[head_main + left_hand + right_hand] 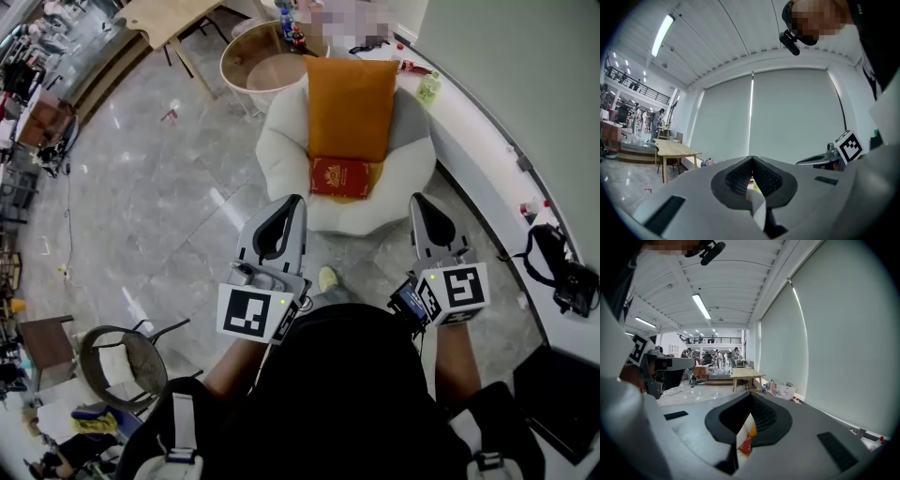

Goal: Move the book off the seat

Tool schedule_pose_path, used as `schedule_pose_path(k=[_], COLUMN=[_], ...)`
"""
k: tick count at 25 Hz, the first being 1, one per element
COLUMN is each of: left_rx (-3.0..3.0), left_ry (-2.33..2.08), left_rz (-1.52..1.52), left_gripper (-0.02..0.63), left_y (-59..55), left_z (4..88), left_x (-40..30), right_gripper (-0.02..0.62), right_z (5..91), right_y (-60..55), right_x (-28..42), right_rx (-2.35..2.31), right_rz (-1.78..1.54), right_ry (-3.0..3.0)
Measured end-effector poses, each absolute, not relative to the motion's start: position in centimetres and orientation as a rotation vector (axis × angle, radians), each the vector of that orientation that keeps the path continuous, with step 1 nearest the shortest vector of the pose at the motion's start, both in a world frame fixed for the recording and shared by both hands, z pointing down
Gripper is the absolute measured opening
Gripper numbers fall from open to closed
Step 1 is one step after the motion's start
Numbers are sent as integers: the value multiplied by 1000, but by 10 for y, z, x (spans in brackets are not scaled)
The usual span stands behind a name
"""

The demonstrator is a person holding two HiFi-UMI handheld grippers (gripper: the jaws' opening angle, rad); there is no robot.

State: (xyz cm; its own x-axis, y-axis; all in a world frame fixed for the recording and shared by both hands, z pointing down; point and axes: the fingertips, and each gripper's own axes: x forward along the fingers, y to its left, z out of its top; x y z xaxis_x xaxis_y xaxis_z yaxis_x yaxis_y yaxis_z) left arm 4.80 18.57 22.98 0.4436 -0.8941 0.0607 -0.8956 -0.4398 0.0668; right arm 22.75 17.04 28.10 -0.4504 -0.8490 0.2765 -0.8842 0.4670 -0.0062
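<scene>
Red book [340, 177] lies on the white seat [279, 150] — just beside orange cushion [352, 103].

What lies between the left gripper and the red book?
Head view: only bare seat of the round white armchair separates the left gripper from the red gold-stamped book.

Level: bright, even white light in all three views.
Sources: ceiling strip light [664, 33] at upper left of the left gripper view; second strip light [701, 305] at upper centre of the right gripper view; blinds [797, 117] glow diffusely.
Glare: streaked reflections on the polished floor [141, 159], left half of the head view.
Shadows: soft and faint.
Distortion: strong fisheye in both gripper views, with bowed lines and black corners.
Focus: left gripper [751, 161] and right gripper [750, 397] shells are soft up close; the backgrounds are sharper.
</scene>
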Motion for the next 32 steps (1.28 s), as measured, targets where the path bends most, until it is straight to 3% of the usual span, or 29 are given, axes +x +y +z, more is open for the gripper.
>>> schedule_pose_path(k=[32], left_rx=[2621], left_ry=[-1587], left_rz=[-48], left_gripper=[11], left_y=[154], left_z=[238], left_x=[1], right_gripper=[11], right_z=[288], right_y=[138], right_x=[187], right_rx=[1516], right_rz=[200], right_ry=[-2448])
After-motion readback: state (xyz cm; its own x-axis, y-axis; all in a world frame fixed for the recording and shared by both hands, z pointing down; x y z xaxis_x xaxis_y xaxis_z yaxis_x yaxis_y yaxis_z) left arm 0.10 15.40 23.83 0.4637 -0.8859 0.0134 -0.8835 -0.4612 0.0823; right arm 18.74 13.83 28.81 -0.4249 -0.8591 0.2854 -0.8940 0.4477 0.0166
